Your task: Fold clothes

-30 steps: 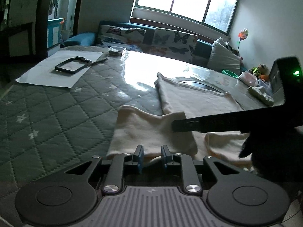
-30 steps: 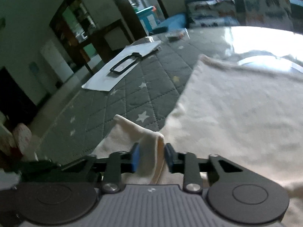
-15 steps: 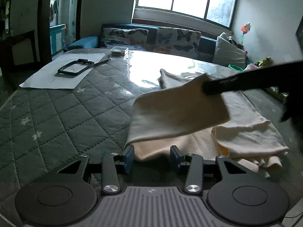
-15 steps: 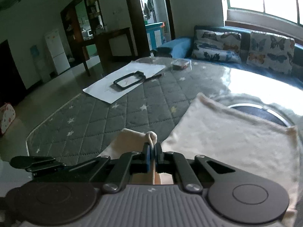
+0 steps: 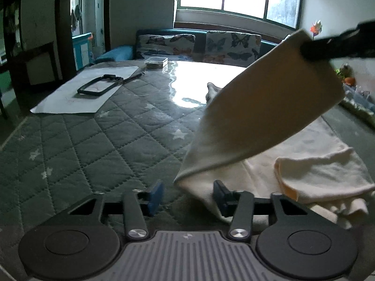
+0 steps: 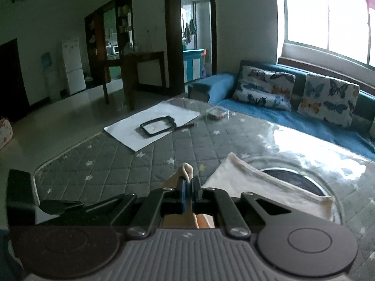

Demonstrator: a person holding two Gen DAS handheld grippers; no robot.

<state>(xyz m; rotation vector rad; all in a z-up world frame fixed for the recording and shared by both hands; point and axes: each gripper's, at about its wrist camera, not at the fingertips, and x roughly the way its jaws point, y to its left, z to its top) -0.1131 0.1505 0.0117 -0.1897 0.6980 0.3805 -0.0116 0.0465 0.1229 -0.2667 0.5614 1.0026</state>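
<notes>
A cream garment [image 5: 316,171] lies on the quilted grey-green table cover [image 5: 105,149]. My right gripper [image 6: 187,193] is shut on a pinched fold of it [image 6: 186,169]. In the left wrist view that gripper [image 5: 311,51] holds a wide cream flap [image 5: 269,107] up in the air at the upper right. My left gripper [image 5: 187,194] stays low at the flap's bottom fold. Its jaws are closing, with the fold between them near the right pad [image 5: 220,197], and the pads do not press it. The rest of the garment [image 6: 257,182] stays flat on the table.
A white paper sheet [image 5: 70,96] with a black rectangular frame [image 6: 159,127] and a pen lies at the far left. A small clear box [image 5: 155,62] sits near the far edge. A blue sofa [image 6: 269,112] with butterfly cushions stands behind. Clutter lines the right edge [image 5: 358,103].
The right gripper shut on the cream fold and rose, so the flap went from flat on the table to high at the upper right. The left gripper's jaws stand wider apart.
</notes>
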